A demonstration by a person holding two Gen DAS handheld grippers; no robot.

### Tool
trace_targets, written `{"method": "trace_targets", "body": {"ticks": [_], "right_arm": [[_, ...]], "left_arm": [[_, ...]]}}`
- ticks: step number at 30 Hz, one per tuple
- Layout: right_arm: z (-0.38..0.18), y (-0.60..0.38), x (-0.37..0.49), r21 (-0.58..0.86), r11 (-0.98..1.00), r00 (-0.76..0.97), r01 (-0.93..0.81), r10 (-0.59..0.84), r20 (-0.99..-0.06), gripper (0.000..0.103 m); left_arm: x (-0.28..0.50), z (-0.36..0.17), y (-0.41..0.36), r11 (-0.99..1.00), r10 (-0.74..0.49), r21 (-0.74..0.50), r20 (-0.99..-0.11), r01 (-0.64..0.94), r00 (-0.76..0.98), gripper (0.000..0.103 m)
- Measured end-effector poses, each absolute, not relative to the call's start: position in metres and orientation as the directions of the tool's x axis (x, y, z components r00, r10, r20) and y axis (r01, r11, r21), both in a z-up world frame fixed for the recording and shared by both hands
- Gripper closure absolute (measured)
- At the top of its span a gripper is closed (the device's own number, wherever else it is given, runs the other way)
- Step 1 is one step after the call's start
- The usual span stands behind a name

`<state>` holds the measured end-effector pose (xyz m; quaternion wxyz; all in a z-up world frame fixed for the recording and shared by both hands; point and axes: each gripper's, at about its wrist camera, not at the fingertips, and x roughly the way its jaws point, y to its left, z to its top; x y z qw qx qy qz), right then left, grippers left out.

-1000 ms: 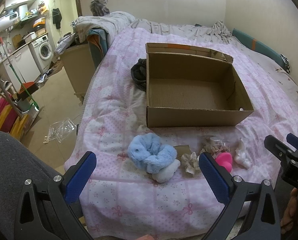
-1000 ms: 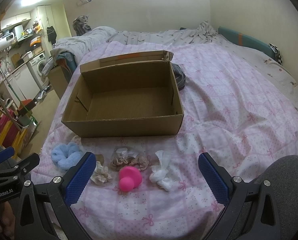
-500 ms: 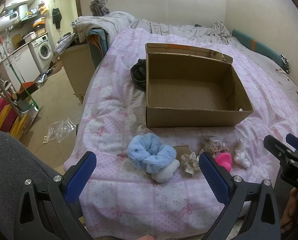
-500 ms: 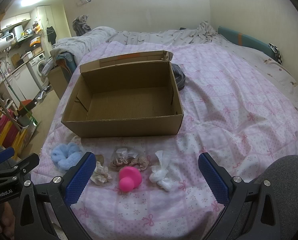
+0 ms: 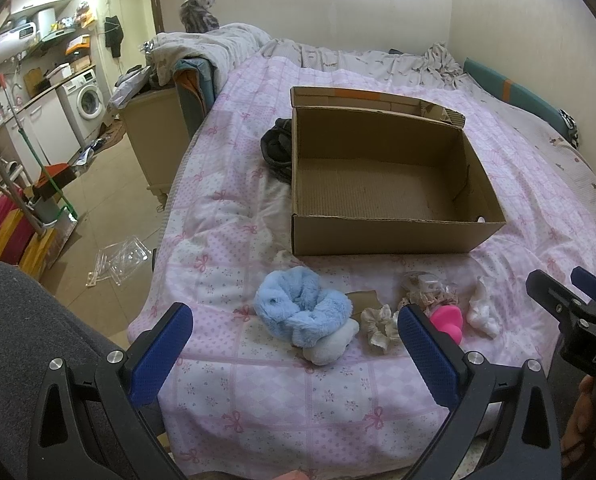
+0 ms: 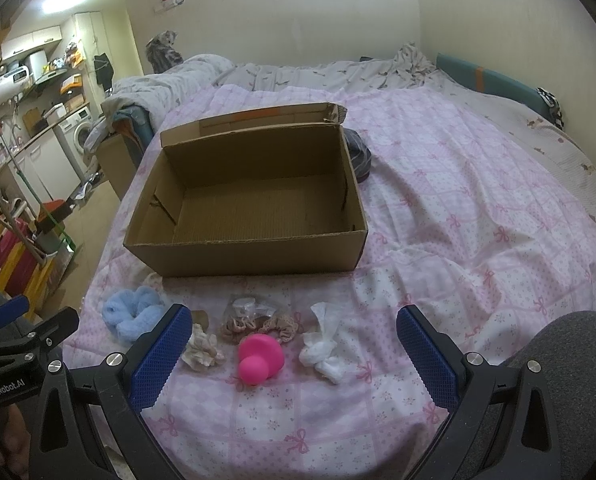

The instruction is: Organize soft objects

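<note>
An open, empty cardboard box (image 5: 386,236) (image 6: 249,258) sits on the pink bed. In front of it lies a row of soft things: a fluffy blue scrunchie (image 5: 302,308) (image 6: 131,316), a white puff (image 5: 330,346), a cream scrunchie (image 5: 380,322) (image 6: 201,350), a bag of beige scrunchies (image 5: 424,290) (image 6: 253,318), a pink silicone piece (image 5: 448,320) (image 6: 259,360) and a white cloth knot (image 5: 484,312) (image 6: 324,350). My left gripper (image 5: 293,356) is open and empty, just short of the blue scrunchie. My right gripper (image 6: 291,356) is open and empty, near the pink piece.
A dark garment (image 5: 275,152) lies behind the box's left side. The bed's left edge drops to a tiled floor with clear plastic packaging (image 5: 121,258). A cat (image 5: 197,14) sits on piled bedding at the back. A grey knee shows beside each gripper.
Nothing has visibly changed apart from a slight camera shift; both grippers stay open and hover in place.
</note>
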<state>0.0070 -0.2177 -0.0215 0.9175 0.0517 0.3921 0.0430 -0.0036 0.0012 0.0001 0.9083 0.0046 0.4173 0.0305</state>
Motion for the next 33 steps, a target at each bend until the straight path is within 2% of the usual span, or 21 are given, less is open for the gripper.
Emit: {"method": "trace_targets", "body": {"ticks": [26,33], "right_arm": [[-0.020,-0.213,0.008,0.126,0.991,0.686,-0.043,0.121,-0.718,0.000],[-0.009,-0.218,0.016,0.140,0.989,0.670,-0.056,0.141,-0.729,0.000]], "left_arm": [[-0.003,0.002,0.002,0.998,0.058,0.032,-0.758,-0.052,0.650,0.001],[0.015,0.016,0.003,0.999,0.031,0.012,-0.785,-0.035,0.619,0.001]]}}
